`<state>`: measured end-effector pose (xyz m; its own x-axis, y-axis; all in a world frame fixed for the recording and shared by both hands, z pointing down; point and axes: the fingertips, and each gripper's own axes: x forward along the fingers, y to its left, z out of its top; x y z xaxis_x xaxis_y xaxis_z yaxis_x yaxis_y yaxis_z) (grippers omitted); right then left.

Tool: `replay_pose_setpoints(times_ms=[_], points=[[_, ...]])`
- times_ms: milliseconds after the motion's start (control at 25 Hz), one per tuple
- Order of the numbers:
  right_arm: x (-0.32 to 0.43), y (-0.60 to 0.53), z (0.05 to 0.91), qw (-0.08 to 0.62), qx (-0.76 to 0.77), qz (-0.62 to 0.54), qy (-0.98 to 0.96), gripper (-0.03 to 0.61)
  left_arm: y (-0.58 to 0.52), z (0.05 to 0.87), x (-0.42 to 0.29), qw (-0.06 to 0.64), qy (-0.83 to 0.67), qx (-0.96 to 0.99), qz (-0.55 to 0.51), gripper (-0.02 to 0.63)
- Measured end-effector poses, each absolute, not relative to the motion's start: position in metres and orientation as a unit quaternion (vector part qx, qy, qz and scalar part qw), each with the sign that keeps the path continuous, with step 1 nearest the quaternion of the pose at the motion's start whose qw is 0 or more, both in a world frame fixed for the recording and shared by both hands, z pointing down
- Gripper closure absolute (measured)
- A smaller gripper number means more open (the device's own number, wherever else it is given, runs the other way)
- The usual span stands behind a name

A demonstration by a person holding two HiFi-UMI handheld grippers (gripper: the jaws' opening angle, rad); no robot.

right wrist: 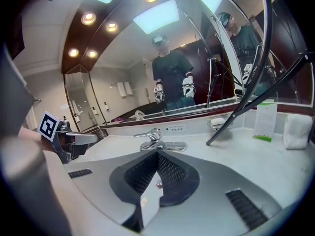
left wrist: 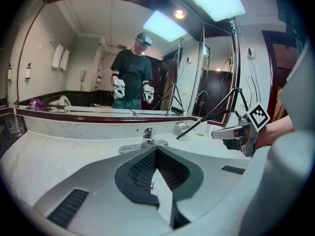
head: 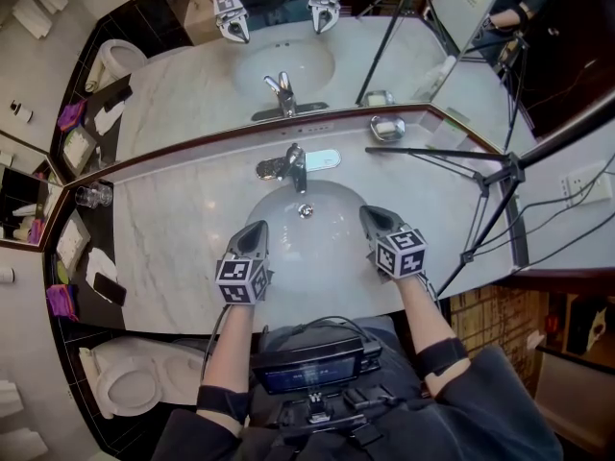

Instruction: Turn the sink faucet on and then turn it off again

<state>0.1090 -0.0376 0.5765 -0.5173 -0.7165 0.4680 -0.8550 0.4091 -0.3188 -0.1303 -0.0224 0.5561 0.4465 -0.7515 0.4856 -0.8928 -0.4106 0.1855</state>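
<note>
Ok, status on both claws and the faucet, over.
Left claw shut, empty; right claw shut, empty; both over white oval basin, short of chrome single-lever sink faucet. No water visibly running. Black tripod off right, not blocking.

Marble counter (head: 173, 248) below wide mirror (head: 183, 84)

White marble counter (head: 173, 257), inset basin (head: 317, 248), chrome faucet (head: 293, 166) behind it, soap dish (head: 387, 128) at right
</note>
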Motion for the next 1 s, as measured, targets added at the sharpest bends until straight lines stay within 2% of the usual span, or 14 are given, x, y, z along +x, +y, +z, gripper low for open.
replay_pose_setpoints(times_ms=[240, 440, 720, 880, 1000], points=[[0.098, -0.042, 0.577, 0.21, 0.471, 0.172, -0.84, 0.558, -0.022, 0.554, -0.13, 0.212, -0.499, 0.822, 0.173, 0.614], [0.069, -0.061, 0.569, 0.324, 0.437, -0.013, -0.839, 0.555, -0.028, 0.553, -0.135, 0.206, -0.498, 0.823, 0.18, 0.614], [0.017, -0.09, 0.575, 0.417, 0.337, -0.197, -0.821, 0.435, -0.039, 0.563, -0.138, 0.209, -0.499, 0.821, 0.181, 0.614], [-0.007, -0.11, 0.582, 0.436, 0.305, -0.242, -0.812, 0.409, -0.046, 0.567, -0.142, 0.213, -0.503, 0.818, 0.182, 0.614], [-0.02, -0.124, 0.59, 0.45, 0.283, -0.256, -0.808, 0.359, -0.052, 0.571, -0.144, 0.216, -0.506, 0.815, 0.18, 0.614]])
